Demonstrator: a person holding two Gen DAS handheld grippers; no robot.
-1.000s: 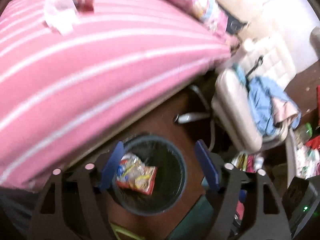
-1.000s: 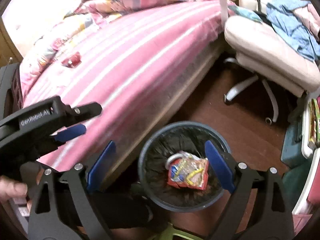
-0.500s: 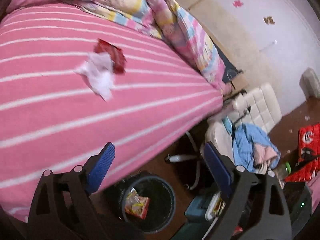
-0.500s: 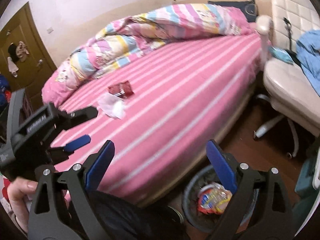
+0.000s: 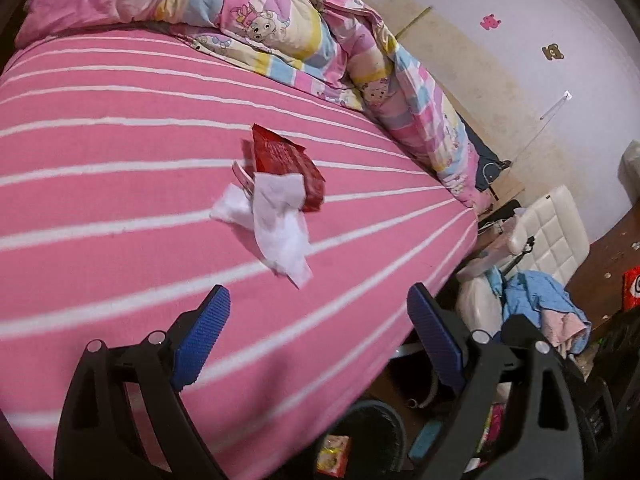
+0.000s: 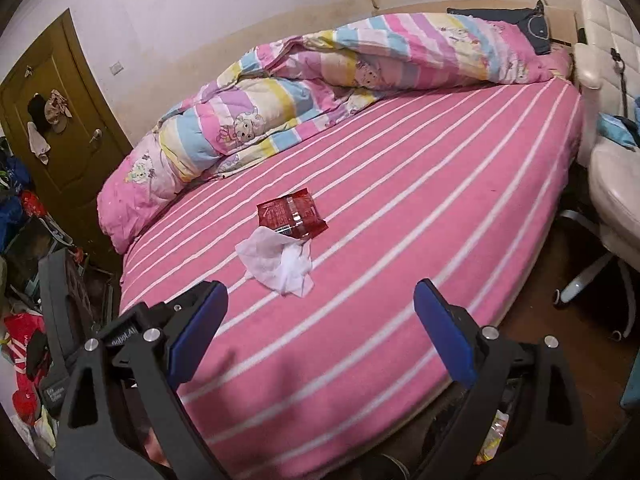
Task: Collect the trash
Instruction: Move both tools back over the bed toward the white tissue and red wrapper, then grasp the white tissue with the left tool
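Note:
A red snack wrapper (image 5: 288, 168) and a crumpled white tissue (image 5: 276, 228) lie together in the middle of the pink striped bed (image 5: 120, 264). My left gripper (image 5: 318, 298) hovers over the bed short of the tissue, open and empty. The right wrist view shows the same wrapper (image 6: 292, 214) and tissue (image 6: 280, 262), with my right gripper (image 6: 320, 291) open and empty just short of them. A dark round bin (image 5: 372, 420) stands on the floor by the bed's edge, holding a colourful snack packet (image 5: 334, 452).
A bunched pastel duvet (image 6: 320, 80) fills the far side of the bed. At the bed's right end stands a white office chair (image 5: 548, 232) with blue clothes (image 5: 536, 300) on it. A brown door (image 6: 60, 120) and piled bags (image 6: 24, 340) are at the left.
Both views have swung up from the bin to the bed. The bin has slid to the bottom edge, and the wrapper and tissue now sit mid-frame. The left jaws stand slightly wider.

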